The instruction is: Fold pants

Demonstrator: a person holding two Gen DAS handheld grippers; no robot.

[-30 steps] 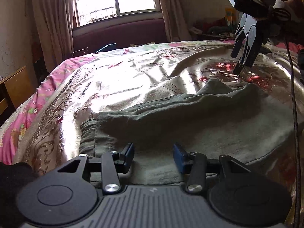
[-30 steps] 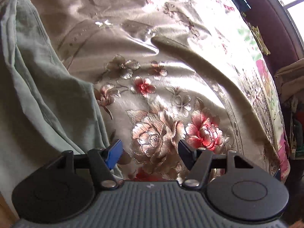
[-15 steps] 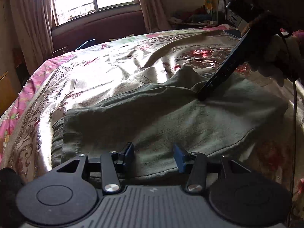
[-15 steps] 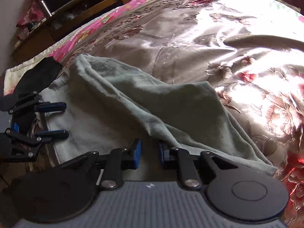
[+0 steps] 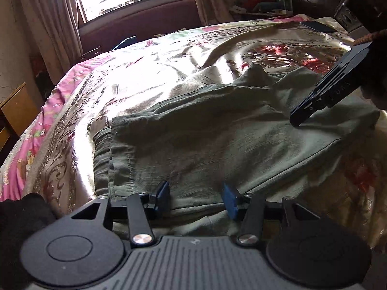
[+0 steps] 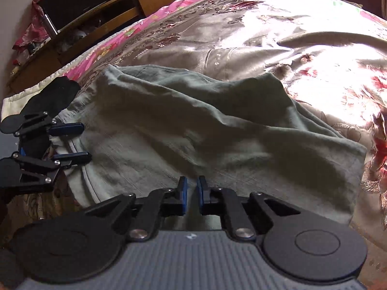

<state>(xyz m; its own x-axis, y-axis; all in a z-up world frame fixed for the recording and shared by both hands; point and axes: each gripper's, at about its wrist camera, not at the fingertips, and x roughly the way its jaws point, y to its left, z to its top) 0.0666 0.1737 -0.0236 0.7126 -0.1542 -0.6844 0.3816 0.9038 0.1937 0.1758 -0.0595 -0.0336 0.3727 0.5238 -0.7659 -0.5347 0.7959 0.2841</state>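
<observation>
Green pants (image 5: pixel 217 140) lie folded on the bed (image 5: pixel 145 72); left hand-held gripper (image 5: pixel 197 197) open over them, right hand-held gripper (image 6: pixel 191 194) nearly closed, just reopening slightly, gripping nothing

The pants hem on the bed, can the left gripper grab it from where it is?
Probably yes. The left gripper sits right at the near edge of the green pants, its blue fingers apart with cloth lying between them. Nothing blocks it; the right gripper is over on the other side.
</observation>
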